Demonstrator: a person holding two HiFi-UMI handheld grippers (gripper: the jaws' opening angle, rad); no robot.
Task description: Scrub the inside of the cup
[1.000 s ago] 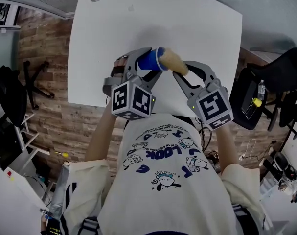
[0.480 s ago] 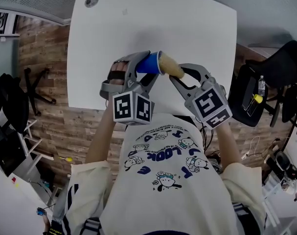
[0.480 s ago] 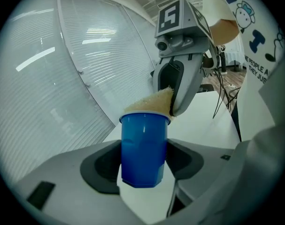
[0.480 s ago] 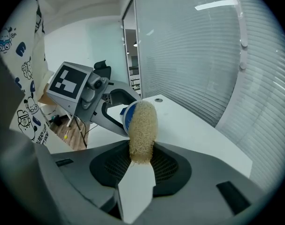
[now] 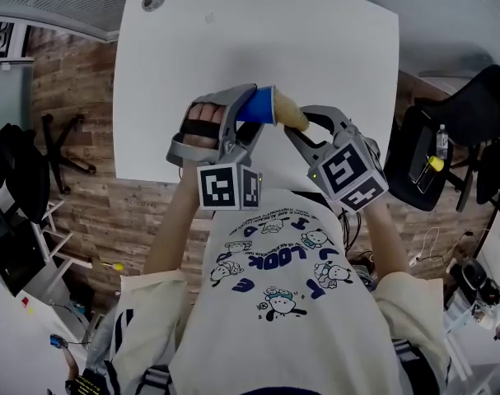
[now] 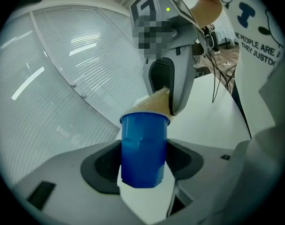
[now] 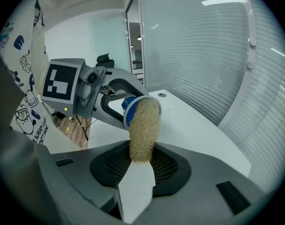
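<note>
My left gripper (image 5: 248, 115) is shut on a blue plastic cup (image 5: 256, 107), held on its side above the white table (image 5: 258, 48) with the mouth facing right. In the left gripper view the blue cup (image 6: 143, 149) sits clamped between the dark pads. My right gripper (image 5: 297, 127) is shut on a tan loofah scrubber (image 5: 287, 112), and the scrubber's tip is pushed into the cup's mouth. The right gripper view shows the loofah (image 7: 143, 129) rising from the pads into the cup (image 7: 131, 108). How deep it goes is hidden by the cup's wall.
Both grippers hang over the near edge of the white table, above the person's torso. A round grommet (image 5: 153, 2) sits at the table's far left corner. A black chair (image 5: 447, 146) stands to the right, another chair base (image 5: 60, 134) on the wooden floor at left.
The left gripper with the cup has turned, its marker cube swinging toward the middle. The loofah has slid further into the cup, so less of it shows outside the rim.
</note>
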